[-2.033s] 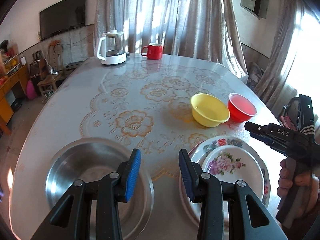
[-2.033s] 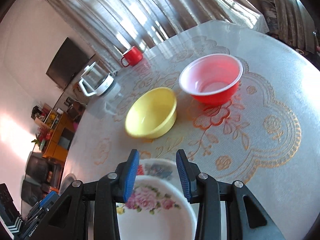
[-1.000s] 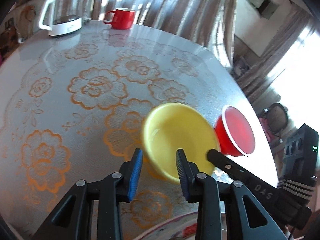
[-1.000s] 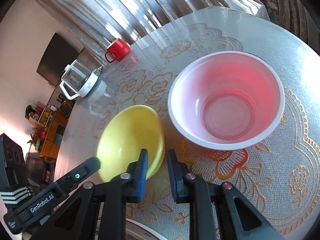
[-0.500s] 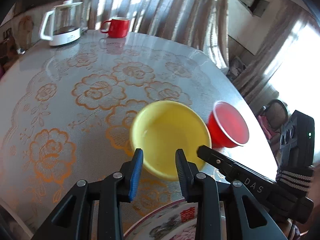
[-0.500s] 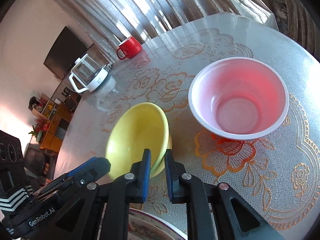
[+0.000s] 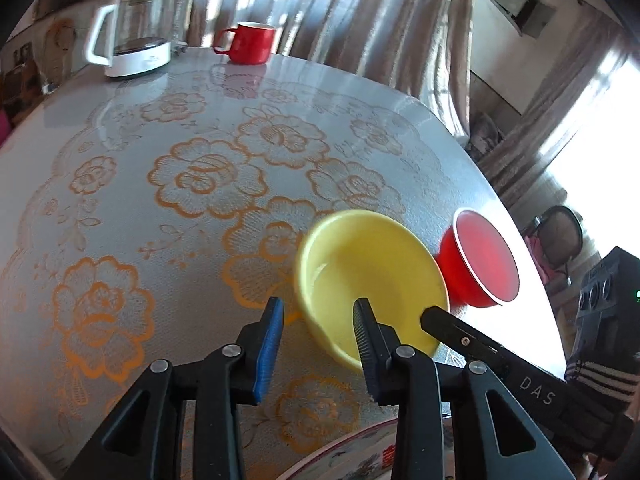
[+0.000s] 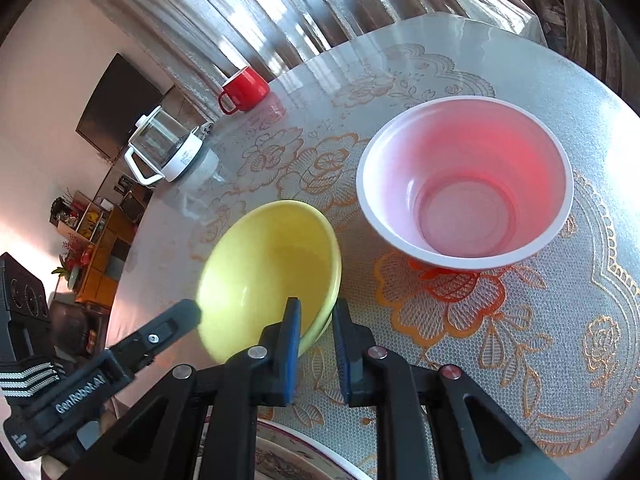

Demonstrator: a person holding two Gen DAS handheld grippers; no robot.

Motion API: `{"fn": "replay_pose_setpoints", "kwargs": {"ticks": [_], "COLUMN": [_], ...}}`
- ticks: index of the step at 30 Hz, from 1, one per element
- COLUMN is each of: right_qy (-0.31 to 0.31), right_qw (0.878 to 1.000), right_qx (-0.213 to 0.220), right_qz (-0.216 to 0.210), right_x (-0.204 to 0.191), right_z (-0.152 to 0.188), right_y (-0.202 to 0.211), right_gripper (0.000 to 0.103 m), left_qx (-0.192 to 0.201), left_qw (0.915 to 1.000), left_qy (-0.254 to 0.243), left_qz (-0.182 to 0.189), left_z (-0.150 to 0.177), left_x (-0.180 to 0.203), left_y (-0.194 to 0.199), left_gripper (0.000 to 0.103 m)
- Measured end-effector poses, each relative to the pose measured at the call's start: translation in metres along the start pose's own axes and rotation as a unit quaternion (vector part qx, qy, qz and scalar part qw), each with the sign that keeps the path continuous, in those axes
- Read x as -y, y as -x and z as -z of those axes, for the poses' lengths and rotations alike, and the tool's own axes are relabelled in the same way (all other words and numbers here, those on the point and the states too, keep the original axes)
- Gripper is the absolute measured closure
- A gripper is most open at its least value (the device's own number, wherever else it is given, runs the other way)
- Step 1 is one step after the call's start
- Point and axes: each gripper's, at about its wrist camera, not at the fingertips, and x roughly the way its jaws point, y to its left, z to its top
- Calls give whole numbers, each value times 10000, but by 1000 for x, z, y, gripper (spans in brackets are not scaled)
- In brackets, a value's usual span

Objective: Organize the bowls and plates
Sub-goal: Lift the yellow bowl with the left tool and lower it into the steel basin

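Note:
A yellow bowl (image 7: 368, 276) (image 8: 268, 268) is tilted up off the lace tablecloth. My right gripper (image 8: 314, 338) is shut on its near rim, one finger inside and one outside. My left gripper (image 7: 318, 340) is open, its right finger inside the bowl's near edge and its left finger outside on the cloth side. A red bowl (image 7: 480, 264) (image 8: 464, 184) stands upright just right of the yellow one. The rim of a flowered plate (image 7: 352, 456) (image 8: 296, 456) shows at the bottom of both views.
A red mug (image 7: 248, 42) (image 8: 242, 88) and a glass kettle on a white base (image 7: 134, 32) (image 8: 166, 152) stand at the table's far end. The table edge (image 7: 516, 216) drops off close behind the red bowl.
My right gripper closed on the yellow bowl's rim and tipped the bowl up. My left gripper moved in until its right finger sits inside the bowl.

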Motion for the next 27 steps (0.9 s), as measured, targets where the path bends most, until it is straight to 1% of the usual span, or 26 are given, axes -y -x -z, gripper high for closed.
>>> {"fn": "replay_pose_setpoints", "kwargs": {"ticks": [3,6,11,16,19,27], "right_qy": [70,134,172,226,311,617], "right_qw": [9999,9998,9995,9987,9979,9944], "right_qx": [23,109,205,271,308,236], "right_qz": [71,65,-162,-360,-467,-827], "right_x": [-3,-4,-12,-25,-36,-73], "right_z": [0,3,11,20,27,49], "right_y": [1,7,22,35,42,53], "right_gripper": [87,88,88,88,88,88], "left_qx": [56,91,326,594,776,1078], "left_qw": [9999,9999,9994,9981,9966,9939], "left_qy": [-127,-91,-151,-183,-239,-18], "left_qz": [-48,82,6,-47,-139,-214], "left_z": [5,9,18,30,39,66], "left_x": [4,2,7,8,6,-17], "left_y": [2,12,40,71,91,138], "left_gripper": [69,70,70,70,70,70]}}
